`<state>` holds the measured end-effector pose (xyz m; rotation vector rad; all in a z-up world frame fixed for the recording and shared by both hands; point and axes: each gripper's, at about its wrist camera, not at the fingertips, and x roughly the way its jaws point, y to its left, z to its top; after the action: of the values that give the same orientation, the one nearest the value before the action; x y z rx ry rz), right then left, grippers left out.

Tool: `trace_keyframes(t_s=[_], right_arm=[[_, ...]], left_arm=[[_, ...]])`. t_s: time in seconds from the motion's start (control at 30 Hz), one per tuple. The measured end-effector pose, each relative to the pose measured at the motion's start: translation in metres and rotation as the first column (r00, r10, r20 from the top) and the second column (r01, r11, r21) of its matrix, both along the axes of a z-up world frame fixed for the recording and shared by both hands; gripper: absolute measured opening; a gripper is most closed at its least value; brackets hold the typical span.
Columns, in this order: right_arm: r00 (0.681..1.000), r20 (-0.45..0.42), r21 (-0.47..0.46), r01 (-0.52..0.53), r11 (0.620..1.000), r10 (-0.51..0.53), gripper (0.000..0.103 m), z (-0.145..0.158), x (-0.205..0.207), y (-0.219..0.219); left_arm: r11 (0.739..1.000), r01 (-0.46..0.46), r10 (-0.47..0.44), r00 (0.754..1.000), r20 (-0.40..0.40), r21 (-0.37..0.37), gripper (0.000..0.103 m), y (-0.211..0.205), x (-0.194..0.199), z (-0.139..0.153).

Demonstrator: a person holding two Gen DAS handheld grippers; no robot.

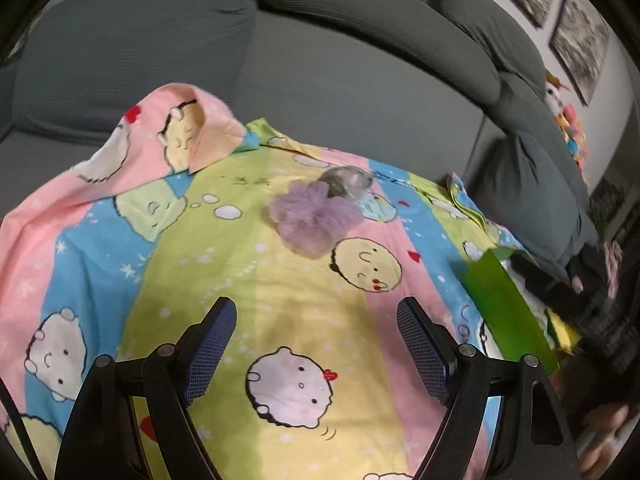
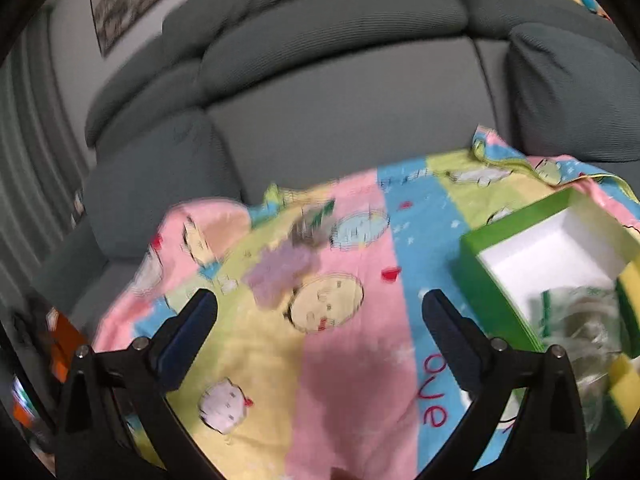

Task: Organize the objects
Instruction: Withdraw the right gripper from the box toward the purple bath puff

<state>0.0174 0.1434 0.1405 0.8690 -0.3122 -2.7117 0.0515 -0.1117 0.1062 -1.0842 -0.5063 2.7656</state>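
A purple mesh bath puff (image 1: 314,216) lies on the cartoon-print cloth (image 1: 248,280), with a small clear packet (image 1: 346,182) touching its far side. My left gripper (image 1: 316,322) is open and empty, short of the puff. In the right wrist view the puff (image 2: 282,270) and packet (image 2: 312,226) are blurred, ahead and left. My right gripper (image 2: 320,310) is open and empty above the cloth (image 2: 352,360). A green box (image 2: 492,292) with a white inside stands at the right and holds a yellow sponge (image 2: 630,280) and a clear wrapped item (image 2: 580,320). The box (image 1: 504,304) also shows in the left wrist view.
A grey sofa (image 1: 320,80) with thick cushions stands behind the cloth. Framed pictures (image 1: 576,28) hang on the wall at the right. A colourful toy (image 1: 568,120) sits on the sofa arm. Orange items (image 2: 64,348) lie at the far left.
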Motion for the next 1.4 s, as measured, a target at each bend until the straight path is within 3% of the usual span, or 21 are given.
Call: trace_keyframes(t_s=[0.13, 0.3, 0.6, 0.73, 0.9, 1.27, 1.4], right_arm=[[0.997, 0.075, 0.096, 0.009, 0.995, -0.016, 0.102, -0.037, -0.015, -0.016], [0.981, 0.183, 0.212, 0.019, 0.977, -0.058, 0.102, -0.077, -0.03, -0.023], [0.961, 0.247, 0.241, 0.067, 0.968, -0.128, 0.102, -0.107, -0.047, -0.006], [0.961, 0.249, 0.259, 0.054, 0.964, -0.12, 0.103, -0.11, -0.051, -0.009], [0.96, 0.247, 0.382, 0.028, 0.924, -0.131, 0.103, -0.115, -0.052, -0.023], [0.957, 0.252, 0.371, 0.039, 0.928, -0.141, 0.103, -0.115, -0.052, -0.021], [0.941, 0.301, 0.368, 0.037, 0.929, -0.157, 0.103, -0.112, -0.058, -0.022]], left_arm=[[0.999, -0.031, 0.032, 0.999, 0.038, -0.005, 0.083, -0.005, -0.003, -0.005], [0.997, 0.011, -0.002, 0.993, 0.117, -0.077, 0.083, 0.008, -0.01, -0.016], [0.995, 0.018, -0.002, 0.986, 0.167, -0.095, 0.083, 0.013, -0.015, -0.027], [0.995, 0.031, -0.014, 0.986, 0.166, -0.097, 0.083, 0.015, -0.014, -0.026], [0.995, 0.041, -0.025, 0.985, 0.17, -0.092, 0.083, 0.017, -0.014, -0.027], [0.998, 0.035, -0.024, 0.983, 0.184, -0.059, 0.083, 0.014, -0.017, -0.027], [0.999, 0.025, -0.018, 0.985, 0.172, -0.036, 0.083, 0.008, -0.016, -0.024]])
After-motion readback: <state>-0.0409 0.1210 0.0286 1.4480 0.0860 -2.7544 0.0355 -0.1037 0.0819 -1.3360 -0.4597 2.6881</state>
